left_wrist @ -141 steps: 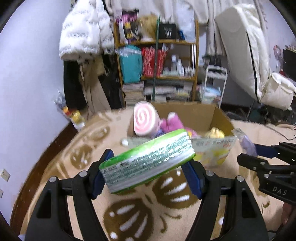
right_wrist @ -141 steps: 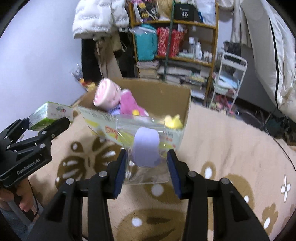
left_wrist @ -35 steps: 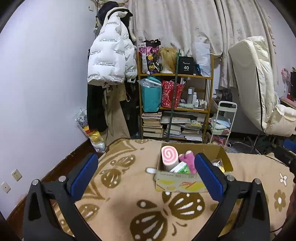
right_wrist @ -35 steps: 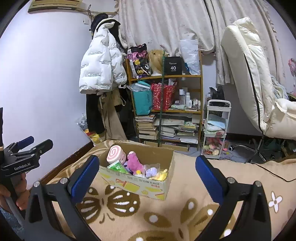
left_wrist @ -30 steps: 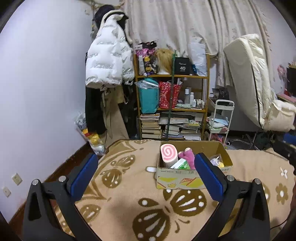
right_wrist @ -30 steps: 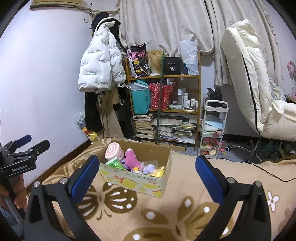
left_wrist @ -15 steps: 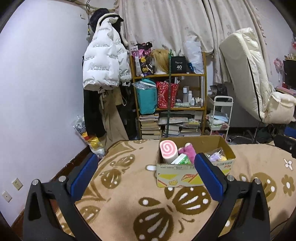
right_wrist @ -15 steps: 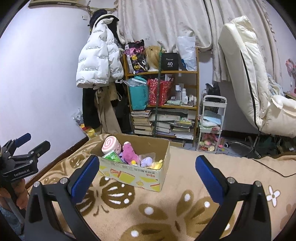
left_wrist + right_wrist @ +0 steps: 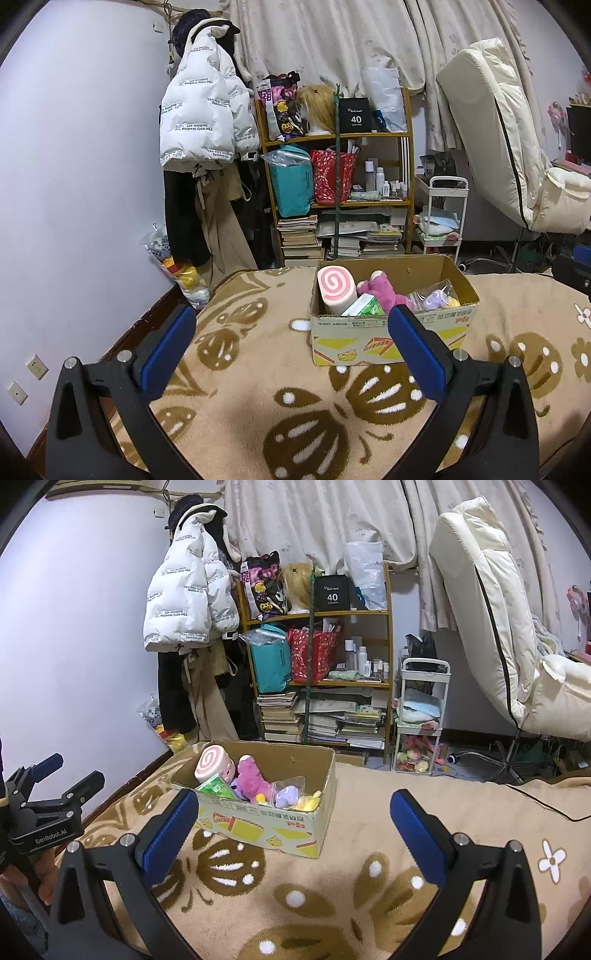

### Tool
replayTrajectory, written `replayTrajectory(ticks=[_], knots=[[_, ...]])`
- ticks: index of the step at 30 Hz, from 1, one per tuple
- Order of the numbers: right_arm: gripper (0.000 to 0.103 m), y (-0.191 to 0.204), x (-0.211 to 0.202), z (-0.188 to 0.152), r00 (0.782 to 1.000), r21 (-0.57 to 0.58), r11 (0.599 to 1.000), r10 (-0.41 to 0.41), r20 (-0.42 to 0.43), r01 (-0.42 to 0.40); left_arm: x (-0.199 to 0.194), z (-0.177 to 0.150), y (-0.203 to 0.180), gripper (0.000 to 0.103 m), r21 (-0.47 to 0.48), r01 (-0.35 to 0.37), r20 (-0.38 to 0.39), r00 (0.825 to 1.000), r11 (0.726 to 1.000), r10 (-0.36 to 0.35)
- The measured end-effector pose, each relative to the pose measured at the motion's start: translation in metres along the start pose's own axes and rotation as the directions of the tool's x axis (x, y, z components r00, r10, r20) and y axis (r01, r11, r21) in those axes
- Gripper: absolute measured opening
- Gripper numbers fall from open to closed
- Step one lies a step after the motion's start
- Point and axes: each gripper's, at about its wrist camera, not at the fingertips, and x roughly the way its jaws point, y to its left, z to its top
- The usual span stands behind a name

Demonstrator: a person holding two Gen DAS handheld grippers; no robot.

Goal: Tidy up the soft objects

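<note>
Now both tools hang above the patterned blanket with nothing between their fingers. The left tool has its blue pads spread wide; the cardboard box sits ahead of it and slightly toward its right finger, whose tip overlaps the box's front wall in the left wrist view. The right tool is spread just as wide, and the same box lies ahead between its fingers, nearer the left one.

Inside the box, the soft things are packed together. A pink swirl roll cushion stands at the end nearest the left tool's side, with a green tissue pack leaning in front of it. Beside these lies a purple plush toy, and further toward the right tool's side a clear bag holding a lilac plush touches a yellow plush.

From the right wrist view, the left tool shows at the far left edge, held up off the blanket, fingers apart.

Well beyond both tools, a wooden shelf of bags and books stands against the wall, with a white puffer jacket hanging just beside it.
</note>
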Motion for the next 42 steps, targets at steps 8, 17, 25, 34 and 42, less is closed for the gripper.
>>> replayTrajectory(ticks=[8, 17, 25, 34, 42], knots=[[0.103, 0.0, 0.006, -0.002, 1.0, -0.002, 1.0, -0.003, -0.01, 0.003, 0.004, -0.002, 0.003, 0.102, -0.007, 0.013, -0.015, 1.0, 1.0, -0.013], [0.103, 0.003, 0.01, -0.007, 1.0, -0.016, 1.0, -0.004, -0.013, 0.004, 0.005, -0.002, 0.004, 0.102, -0.007, 0.012, -0.012, 1.0, 1.0, -0.012], [0.103, 0.003, 0.011, -0.008, 1.0, -0.014, 1.0, -0.004, -0.012, 0.004, 0.007, -0.005, 0.008, 0.102, -0.019, 0.005, -0.015, 1.0, 1.0, -0.005], [0.103, 0.002, 0.011, -0.008, 1.0, -0.018, 1.0, -0.005, -0.014, 0.004, 0.008, -0.006, 0.009, 0.102, -0.024, -0.003, -0.02, 1.0, 1.0, 0.003], [0.103, 0.001, 0.01, -0.007, 1.0, -0.018, 1.0, -0.003, -0.013, 0.003, 0.008, -0.006, 0.009, 0.102, -0.025, 0.0, -0.022, 1.0, 1.0, 0.0]])
